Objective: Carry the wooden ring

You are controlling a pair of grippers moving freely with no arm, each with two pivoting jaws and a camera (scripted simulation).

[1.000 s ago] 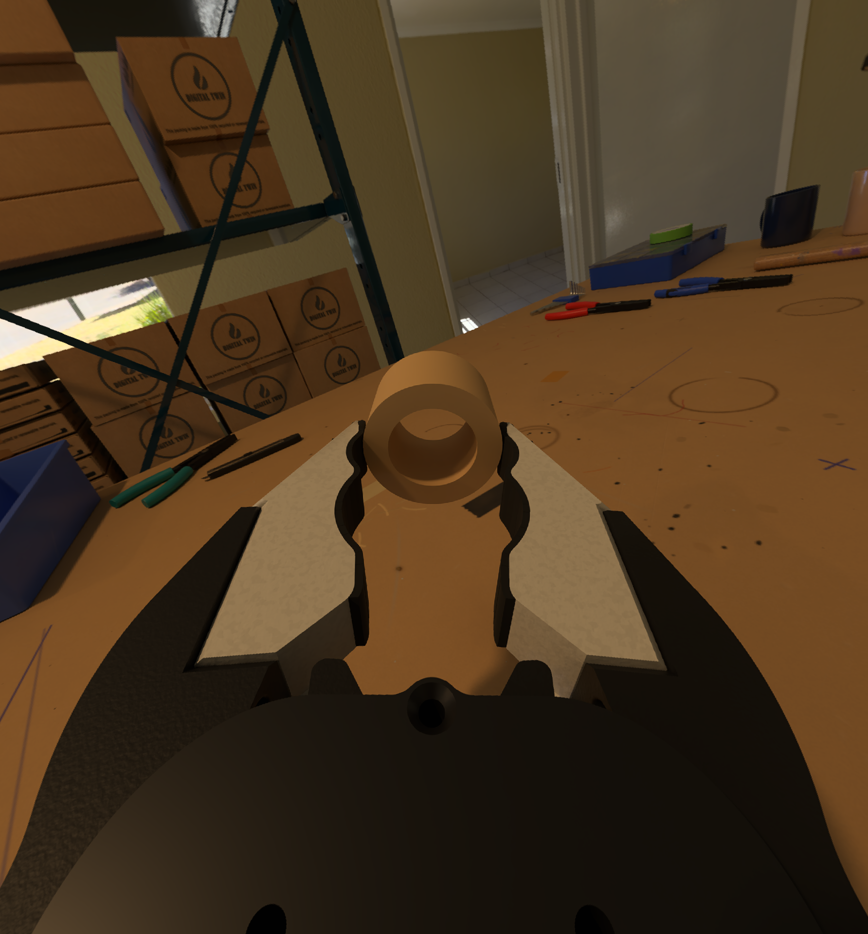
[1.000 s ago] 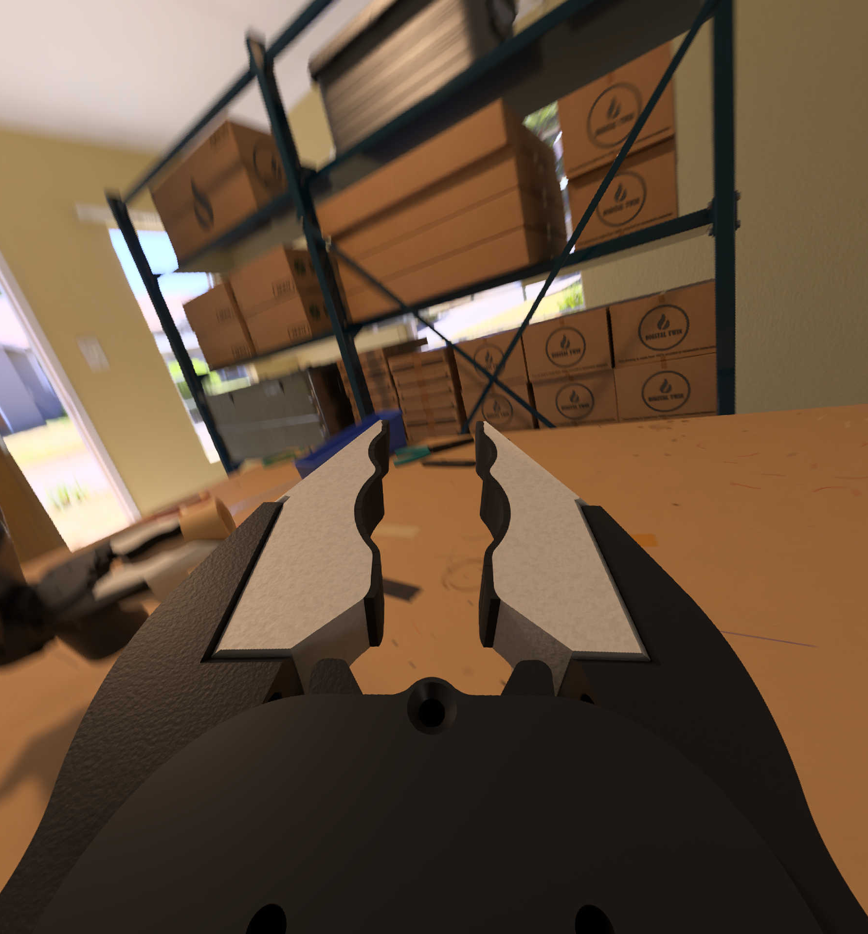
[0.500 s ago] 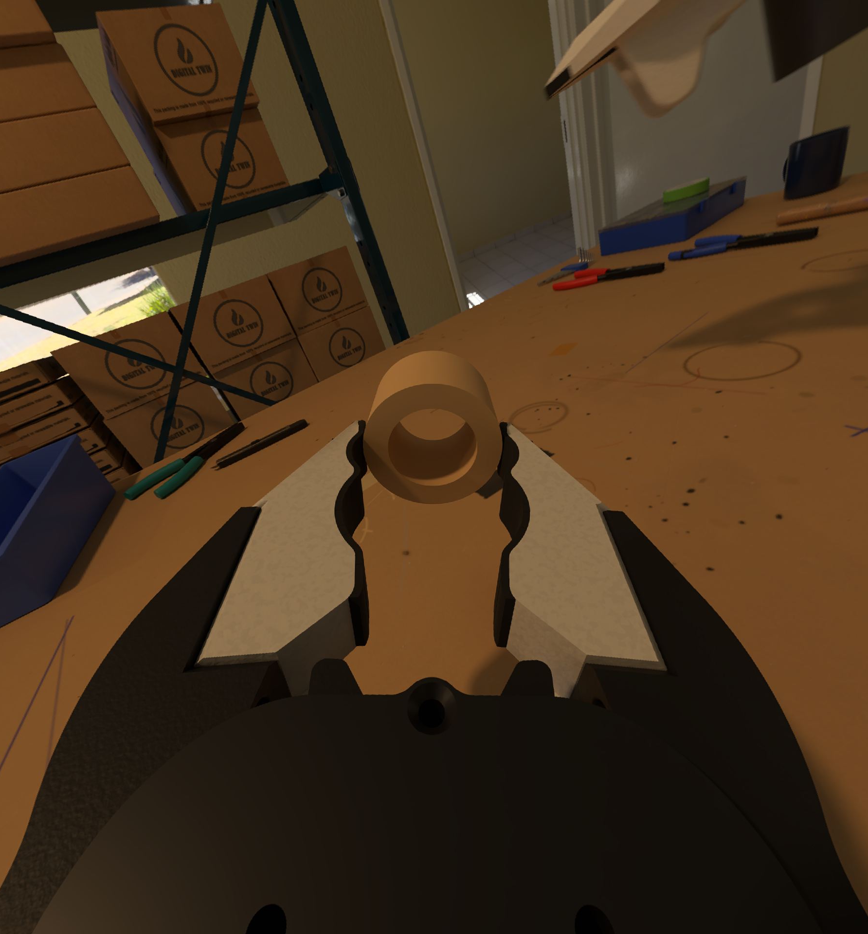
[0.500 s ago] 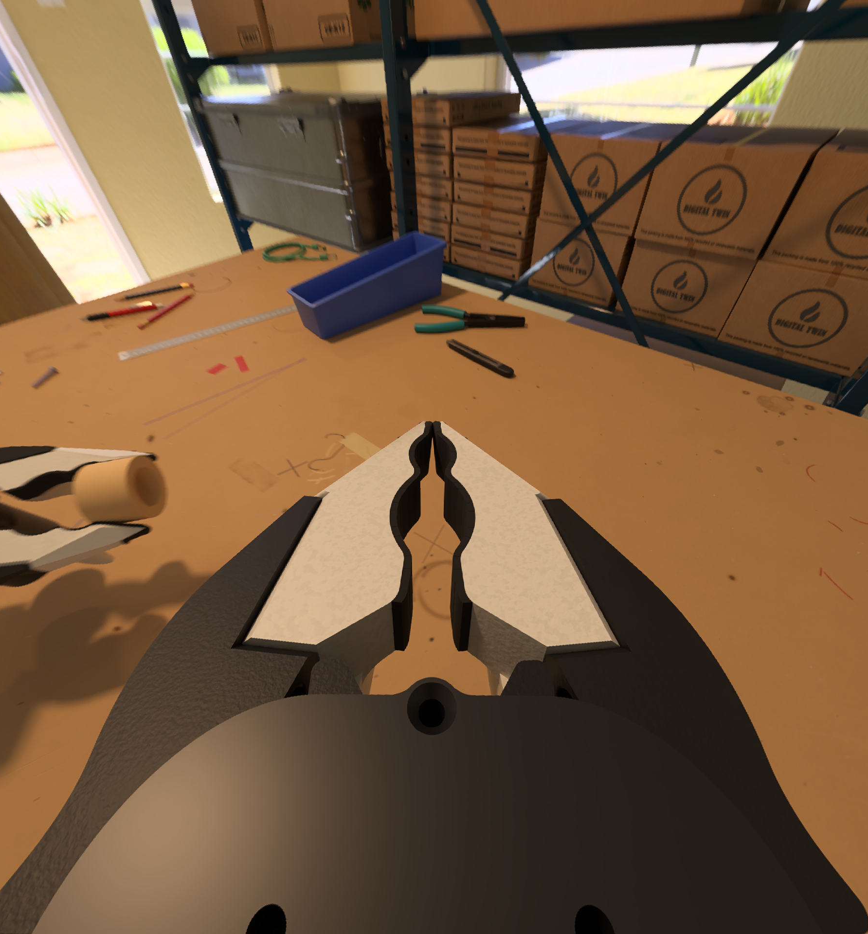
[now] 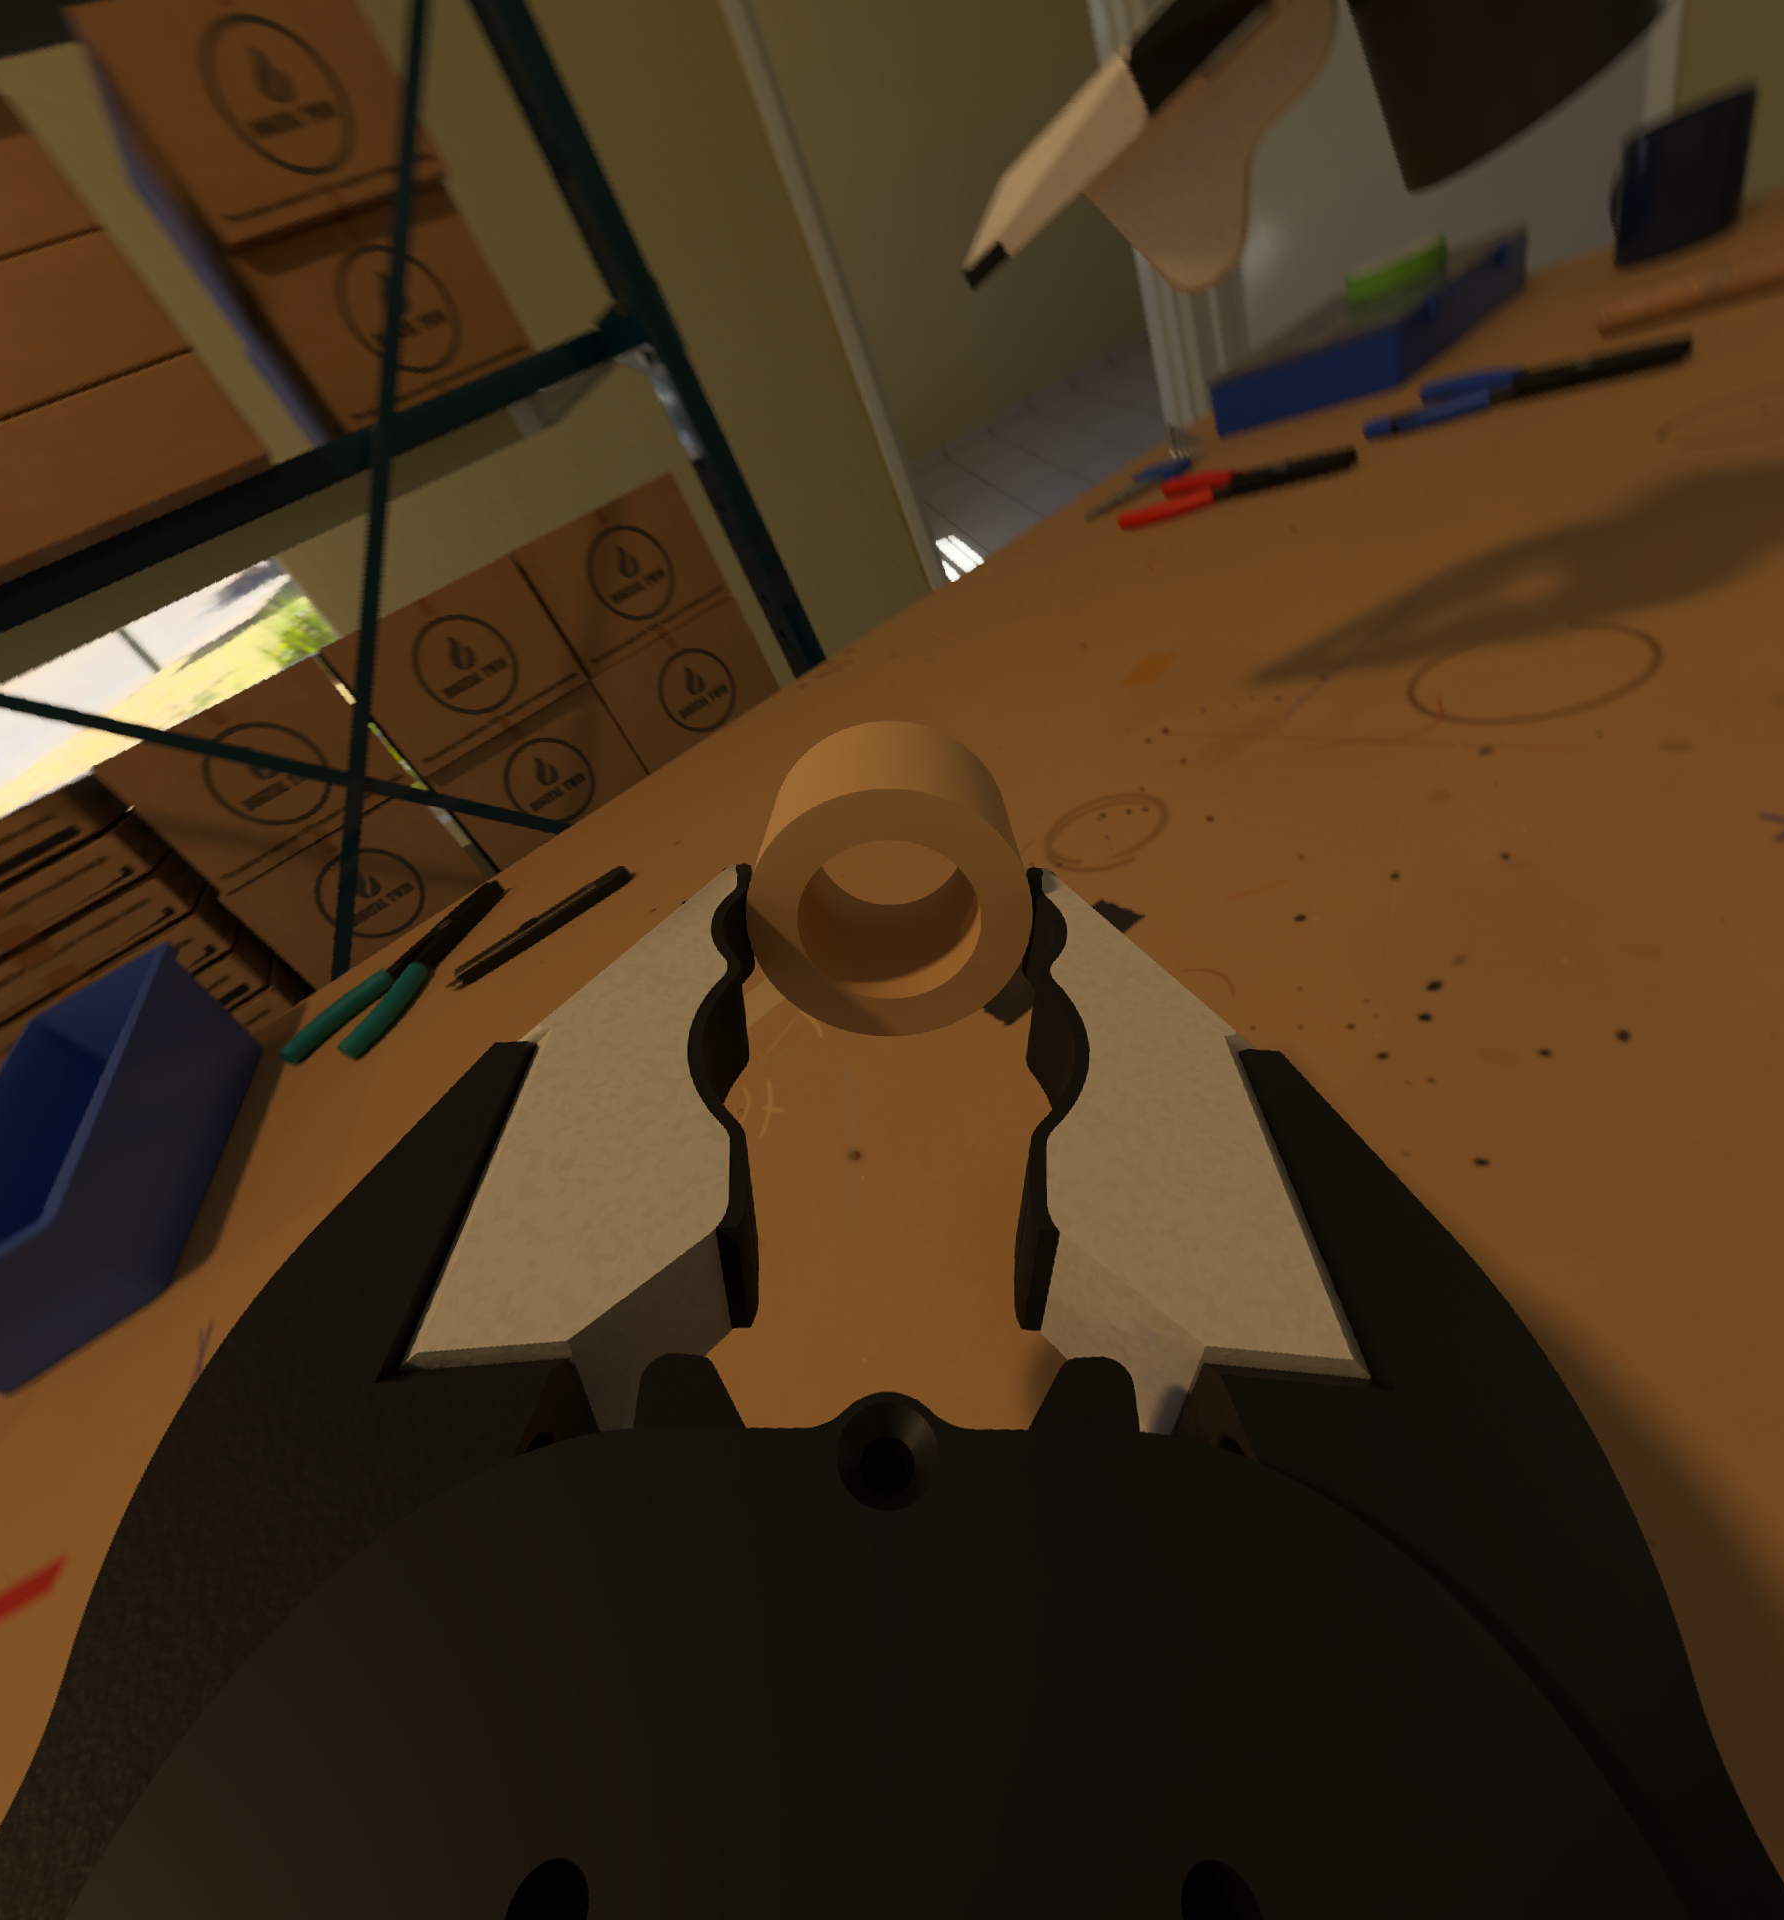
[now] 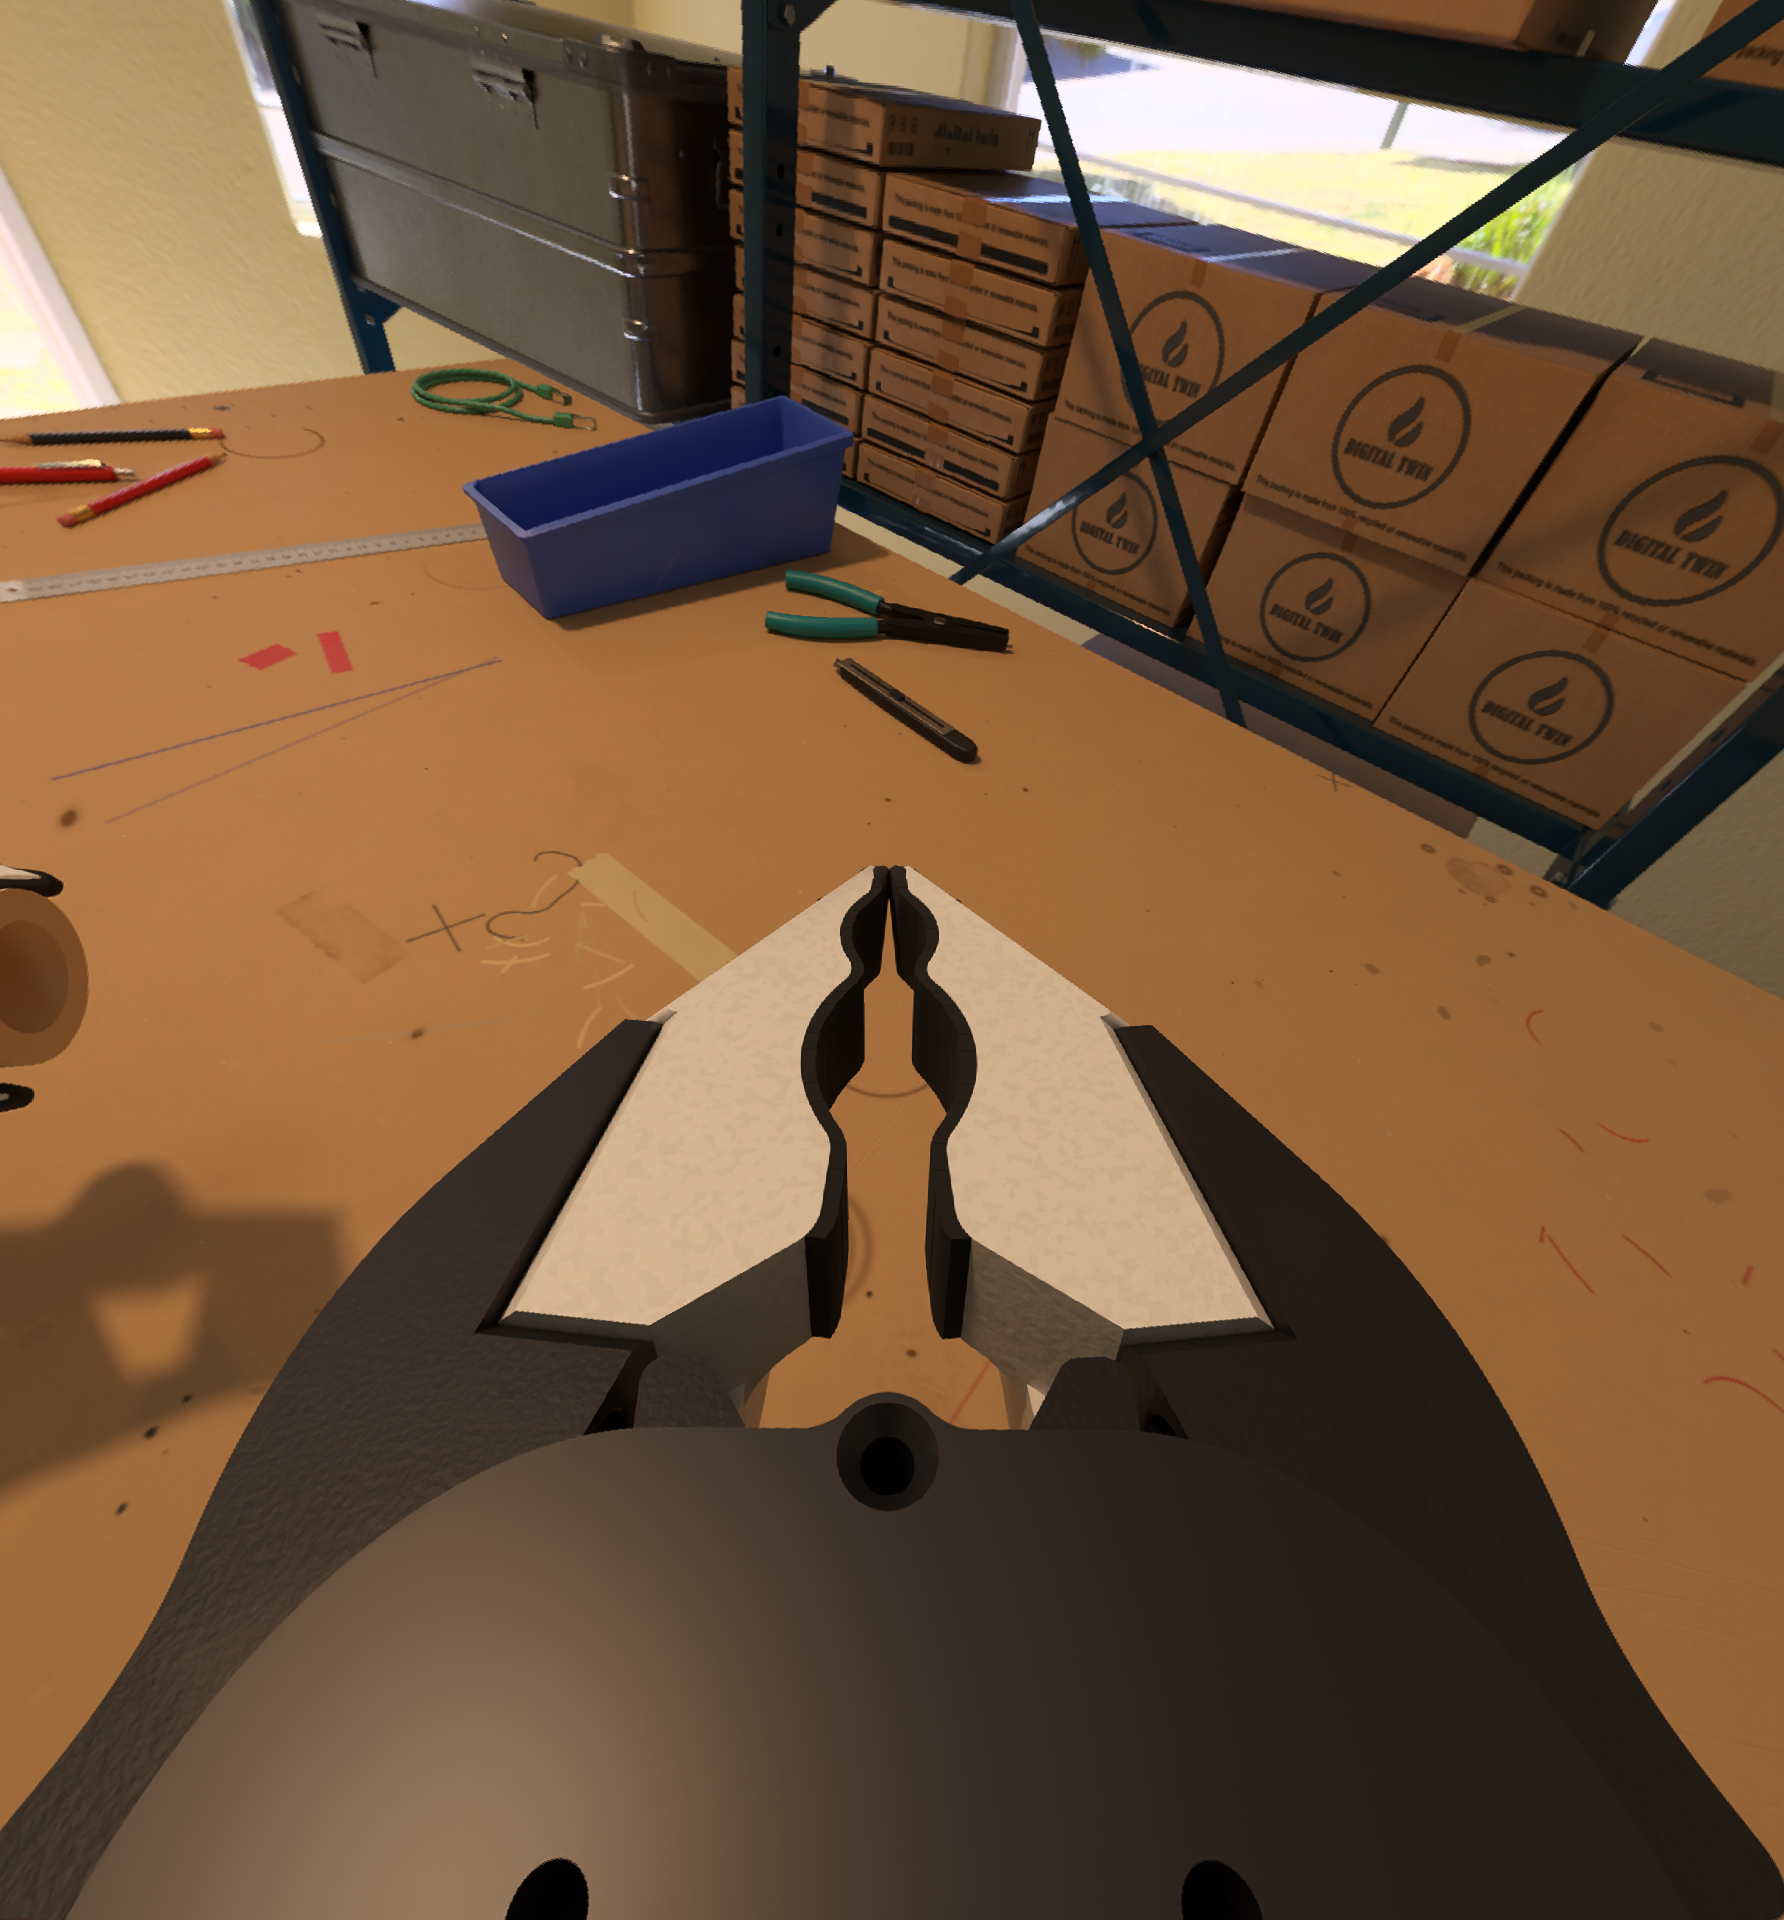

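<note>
My right gripper [image 6: 888,883] has swung down from the shelving to face the workbench [image 6: 1231,987] and drawn its jaws together until the tips meet on nothing — so it takes no part in the carry for now, I judge. My left gripper [image 5: 886,914] has kept its clamp on the wooden ring [image 5: 886,894], which sits between my fingertips with its bore facing back at me, clear above the bench — the carry looks secure.
</note>
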